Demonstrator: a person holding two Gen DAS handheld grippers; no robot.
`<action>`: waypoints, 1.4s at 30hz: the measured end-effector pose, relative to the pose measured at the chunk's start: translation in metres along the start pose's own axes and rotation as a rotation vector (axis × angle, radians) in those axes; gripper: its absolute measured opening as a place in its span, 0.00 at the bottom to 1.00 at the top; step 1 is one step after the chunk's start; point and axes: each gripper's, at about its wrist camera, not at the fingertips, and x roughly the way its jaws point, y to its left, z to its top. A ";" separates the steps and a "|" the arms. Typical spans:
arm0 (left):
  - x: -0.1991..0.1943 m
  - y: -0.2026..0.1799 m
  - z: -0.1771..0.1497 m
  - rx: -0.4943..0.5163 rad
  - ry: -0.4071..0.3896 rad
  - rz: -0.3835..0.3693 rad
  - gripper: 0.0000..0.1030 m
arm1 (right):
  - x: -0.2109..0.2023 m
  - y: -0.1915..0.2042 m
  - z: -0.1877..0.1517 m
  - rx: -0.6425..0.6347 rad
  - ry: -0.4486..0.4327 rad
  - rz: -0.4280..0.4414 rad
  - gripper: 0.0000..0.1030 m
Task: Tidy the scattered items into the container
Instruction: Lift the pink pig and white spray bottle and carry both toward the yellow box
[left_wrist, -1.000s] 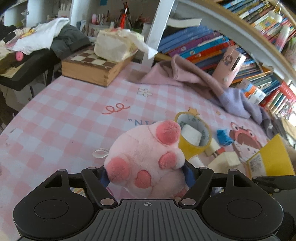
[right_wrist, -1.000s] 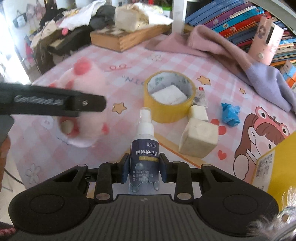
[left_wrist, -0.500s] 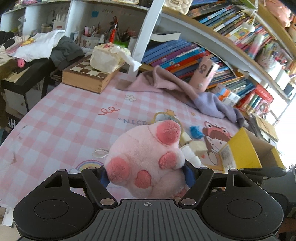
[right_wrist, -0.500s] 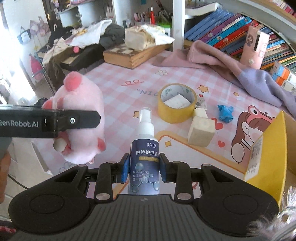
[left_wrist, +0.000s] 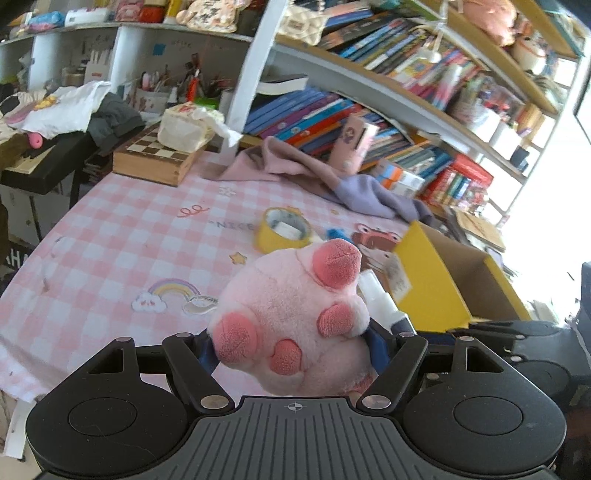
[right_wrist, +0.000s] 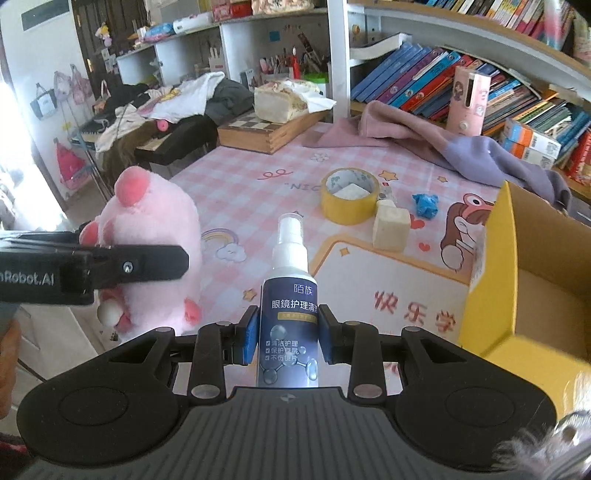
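Gripping a pink plush toy (left_wrist: 291, 325), the left claw (left_wrist: 293, 350) hangs above the bench (left_wrist: 122, 251); right claw (right_wrist: 286, 332) clamps a spray bottle (right_wrist: 290, 317) upright, w/ the yellow cardboard box (right_wrist: 517, 280) open just beside, tape roll (right_wrist: 349, 199) & foam block (right_wrist: 391, 229) beyond

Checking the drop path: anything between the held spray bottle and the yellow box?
Nothing visible. The right claw holds the spray bottle above the table, and the open yellow box sits to its right with only bare tablecloth between them. The box's inside looks clear where visible.
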 end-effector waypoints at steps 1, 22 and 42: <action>-0.007 -0.002 -0.005 0.005 -0.003 -0.006 0.73 | -0.006 0.003 -0.005 0.003 -0.005 -0.001 0.30; -0.074 -0.045 -0.079 0.044 0.017 -0.150 0.73 | -0.100 0.037 -0.101 0.077 -0.015 -0.128 0.30; -0.045 -0.110 -0.094 0.199 0.130 -0.347 0.73 | -0.154 -0.001 -0.158 0.293 -0.016 -0.323 0.30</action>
